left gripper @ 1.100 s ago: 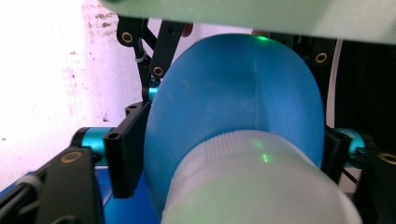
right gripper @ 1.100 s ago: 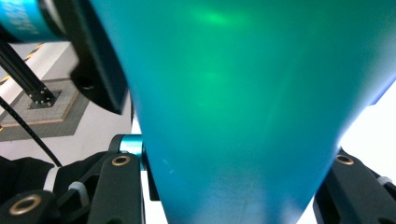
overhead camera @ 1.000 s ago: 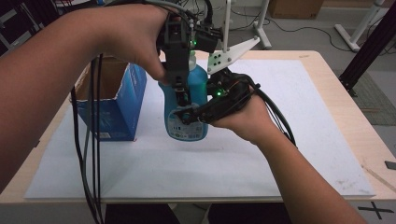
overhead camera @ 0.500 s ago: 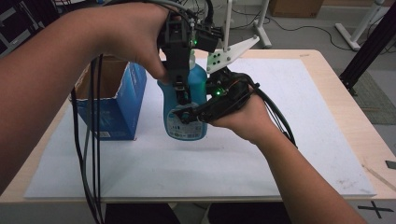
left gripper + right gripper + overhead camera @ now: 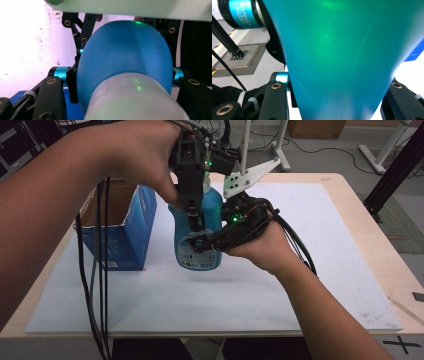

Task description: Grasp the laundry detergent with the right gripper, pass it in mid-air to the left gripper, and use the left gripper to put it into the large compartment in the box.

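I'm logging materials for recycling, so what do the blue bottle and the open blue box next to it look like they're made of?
The blue bottle looks like translucent plastic with a smooth, slightly matte skin: light glows through its body, and its pale ribbed cap also seems plastic. The blue box looks like printed cardboard, since its open flaps show a plain brown inside.

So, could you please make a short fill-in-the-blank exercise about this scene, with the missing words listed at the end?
1. Both grippers hold one ____ bottle.
2. The left gripper comes from above, at the bottle's pale ____.
3. The right gripper grips the bottle's body from the ____.
4. The open blue cardboard box stands on the white mat to the bottle's ____ in the high view.

Missing words: blue; cap; side; left
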### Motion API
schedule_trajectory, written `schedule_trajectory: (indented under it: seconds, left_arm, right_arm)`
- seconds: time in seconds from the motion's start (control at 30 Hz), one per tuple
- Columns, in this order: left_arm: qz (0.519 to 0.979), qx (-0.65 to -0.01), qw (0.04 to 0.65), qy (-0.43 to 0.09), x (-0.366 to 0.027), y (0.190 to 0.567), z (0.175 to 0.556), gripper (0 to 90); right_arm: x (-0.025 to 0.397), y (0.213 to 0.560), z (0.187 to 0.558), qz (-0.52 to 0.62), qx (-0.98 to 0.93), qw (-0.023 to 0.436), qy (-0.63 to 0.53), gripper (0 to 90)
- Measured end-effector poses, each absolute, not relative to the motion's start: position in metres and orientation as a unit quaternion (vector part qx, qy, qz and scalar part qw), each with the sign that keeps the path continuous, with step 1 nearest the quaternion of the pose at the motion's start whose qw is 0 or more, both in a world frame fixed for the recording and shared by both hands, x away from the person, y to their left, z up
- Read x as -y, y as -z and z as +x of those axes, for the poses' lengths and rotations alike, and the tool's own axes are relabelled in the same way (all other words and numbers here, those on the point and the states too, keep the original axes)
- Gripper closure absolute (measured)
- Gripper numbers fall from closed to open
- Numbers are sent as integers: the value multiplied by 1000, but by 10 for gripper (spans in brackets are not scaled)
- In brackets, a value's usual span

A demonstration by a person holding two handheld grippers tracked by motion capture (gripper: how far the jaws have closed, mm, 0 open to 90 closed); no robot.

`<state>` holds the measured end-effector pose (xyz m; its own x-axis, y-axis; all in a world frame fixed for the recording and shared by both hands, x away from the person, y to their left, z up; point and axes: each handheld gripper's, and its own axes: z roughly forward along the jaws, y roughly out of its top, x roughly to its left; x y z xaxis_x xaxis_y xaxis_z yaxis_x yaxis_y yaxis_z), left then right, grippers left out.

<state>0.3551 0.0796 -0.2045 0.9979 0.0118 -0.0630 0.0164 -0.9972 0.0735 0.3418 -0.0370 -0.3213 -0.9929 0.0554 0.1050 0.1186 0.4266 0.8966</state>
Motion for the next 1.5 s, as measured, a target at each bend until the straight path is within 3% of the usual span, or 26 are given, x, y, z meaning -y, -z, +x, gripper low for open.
schedule_trajectory:
  seconds: [0.1,0.17,0.33,0.6,0.63,0.9,1.0,1.5]
  left_arm:
    - [999,-8,37,34,-80,204,354,388]
    - [999,-7,37,35,-80,204,354,388]
    - [999,-10,31,32,-81,203,355,387]
    - [999,-15,32,32,-82,199,355,387]
    - [999,-15,34,32,-82,198,355,387]
    - [999,-23,31,31,-84,194,355,387]
    - [999,-27,31,30,-85,191,356,387]
    - [995,-86,44,35,-102,161,358,387]
  right_arm:
    - [39,321,342,-49,842,28,536,437]
    - [44,319,341,-51,839,34,540,319]
    - [51,318,339,-51,844,27,533,229]
    - [67,311,339,-62,848,17,527,175]
    - [69,310,340,-63,848,10,526,128]
    - [83,301,341,-65,856,2,513,109]
    - [87,296,339,-70,860,-5,505,30]
    - [105,271,345,-43,912,-18,408,5]
